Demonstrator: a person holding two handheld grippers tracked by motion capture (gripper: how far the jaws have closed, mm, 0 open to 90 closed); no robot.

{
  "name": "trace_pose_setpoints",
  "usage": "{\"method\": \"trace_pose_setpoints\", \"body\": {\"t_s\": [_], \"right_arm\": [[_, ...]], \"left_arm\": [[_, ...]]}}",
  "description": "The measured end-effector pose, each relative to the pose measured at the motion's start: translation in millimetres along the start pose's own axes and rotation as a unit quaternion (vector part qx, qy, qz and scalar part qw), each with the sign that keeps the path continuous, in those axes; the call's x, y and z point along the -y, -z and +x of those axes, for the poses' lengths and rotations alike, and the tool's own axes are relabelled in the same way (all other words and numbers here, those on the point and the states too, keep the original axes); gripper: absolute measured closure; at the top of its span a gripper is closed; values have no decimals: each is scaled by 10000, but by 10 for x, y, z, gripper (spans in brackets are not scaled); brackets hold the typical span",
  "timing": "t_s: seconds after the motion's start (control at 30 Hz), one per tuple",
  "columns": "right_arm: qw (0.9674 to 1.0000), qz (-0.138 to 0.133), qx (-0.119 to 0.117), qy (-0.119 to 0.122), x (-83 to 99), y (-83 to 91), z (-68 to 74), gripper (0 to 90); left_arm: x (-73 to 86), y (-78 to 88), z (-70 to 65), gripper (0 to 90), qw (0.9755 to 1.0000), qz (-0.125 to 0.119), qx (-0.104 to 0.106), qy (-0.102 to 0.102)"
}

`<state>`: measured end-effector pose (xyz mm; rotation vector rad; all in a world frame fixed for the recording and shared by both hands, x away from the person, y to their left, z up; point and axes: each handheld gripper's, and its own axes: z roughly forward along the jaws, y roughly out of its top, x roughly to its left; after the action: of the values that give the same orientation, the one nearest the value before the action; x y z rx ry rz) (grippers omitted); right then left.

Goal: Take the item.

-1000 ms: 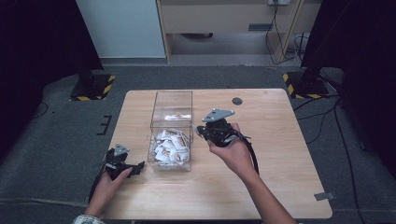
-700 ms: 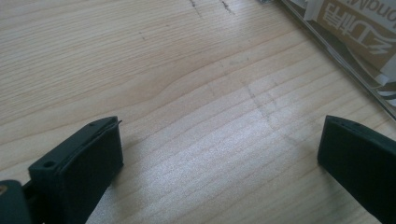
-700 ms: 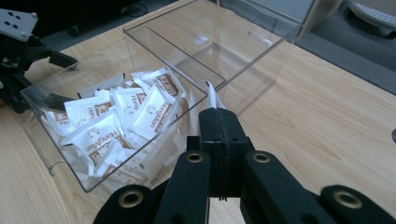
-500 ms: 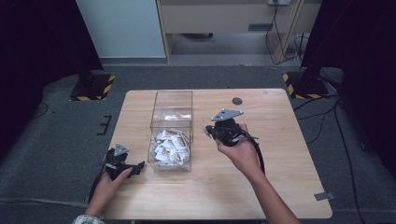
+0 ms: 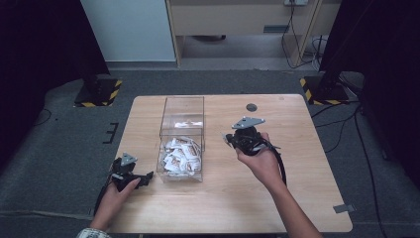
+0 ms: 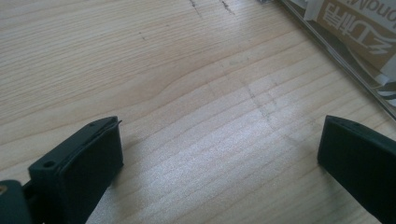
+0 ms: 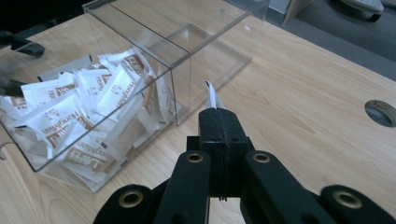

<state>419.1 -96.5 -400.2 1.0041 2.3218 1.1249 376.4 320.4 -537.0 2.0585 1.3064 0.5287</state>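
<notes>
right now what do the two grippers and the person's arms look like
Both grippers, left gripper and right gripper, are black, each topped by a grey three-cornered plate. A black cable trails from the right one. Up close the jaws are flat black blocks on arms with brass-ringed holes. A checked cuff shows at the left wrist.

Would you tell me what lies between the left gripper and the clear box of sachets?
Only bare wooden table, a short stretch in the high view between the left gripper and the clear box.

I see a pale wooden tabletop (image 5: 297,198) with a round cable hole (image 5: 251,107) near its far edge, and on it a clear two-compartment box (image 5: 182,139), its near half heaped with white sachets (image 5: 181,154).
</notes>
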Motion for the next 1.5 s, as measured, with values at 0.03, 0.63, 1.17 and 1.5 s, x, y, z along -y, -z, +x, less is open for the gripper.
{"method": "trace_pose_setpoints", "body": {"t_s": [0.03, 0.63, 1.17, 1.5], "right_arm": [[10000, 14, 13, -22, 14, 1, -13, 900], [9994, 50, 181, -299, 205, -37, -269, 900], [9964, 61, 492, -691, 439, -35, -642, 900], [9942, 176, 659, -837, 564, -67, -807, 900]], "left_arm": [[0, 0, 0, 0, 10000, 2, 0, 0], [0, 0, 0, 0, 10000, 2, 0, 0], [0, 0, 0, 0, 10000, 2, -1, 1], [0, 0, 0, 0, 10000, 1, -2, 0]]}}
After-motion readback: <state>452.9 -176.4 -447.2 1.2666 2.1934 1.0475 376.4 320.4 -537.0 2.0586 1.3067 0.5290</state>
